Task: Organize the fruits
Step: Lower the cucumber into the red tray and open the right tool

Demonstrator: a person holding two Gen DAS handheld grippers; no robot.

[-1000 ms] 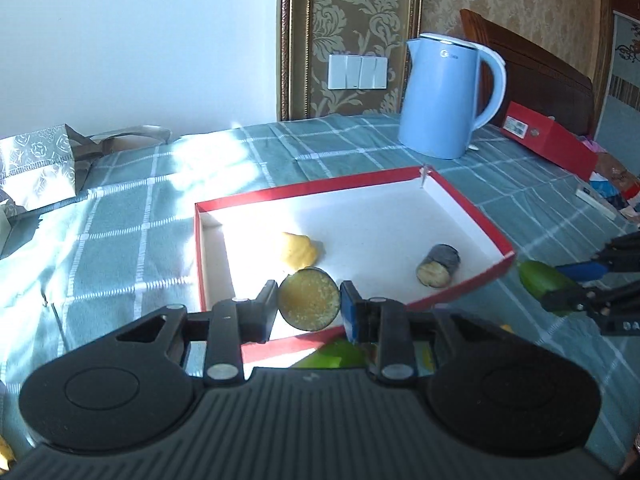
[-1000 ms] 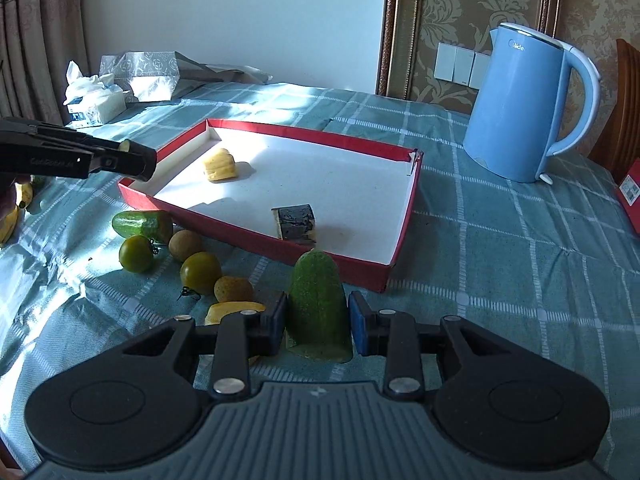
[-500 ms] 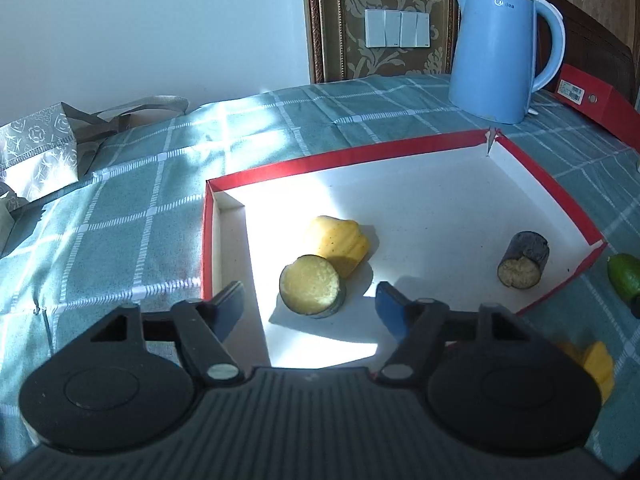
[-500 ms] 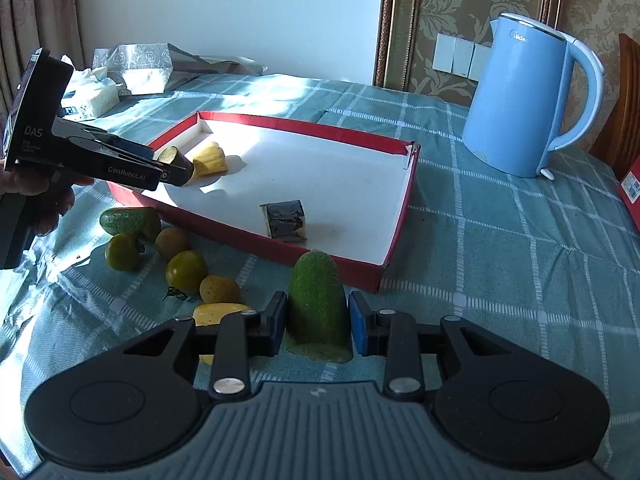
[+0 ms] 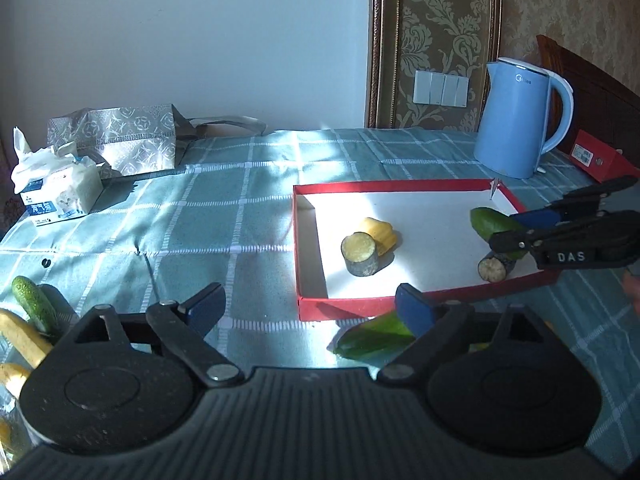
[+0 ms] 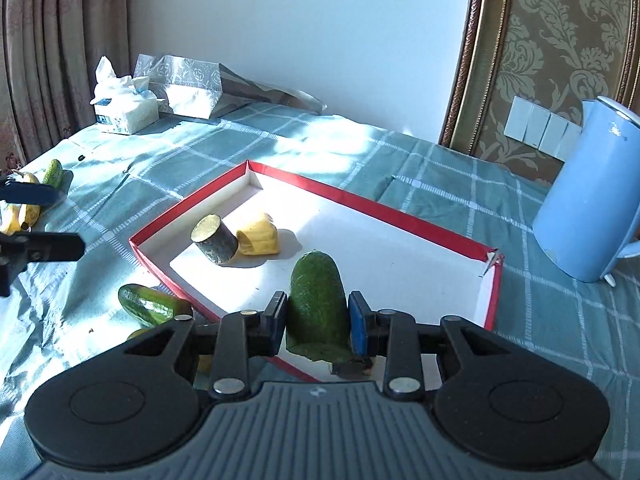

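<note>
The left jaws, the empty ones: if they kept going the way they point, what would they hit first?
Probably the checked tablecloth just left of the red tray; nothing stands between, though depth is hard to judge.

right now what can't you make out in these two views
- Dark-skinned cut piece at the red-rimmed white tray's near right corner: right gripper covers part in the left wrist view; almost hidden under the held green cucumber half in the right wrist view.
- Green cucumber on the teal checked cloth: left gripper's right finger covers its end.
- Yellow bananas: cut off by the left edge, left wrist view.
</note>
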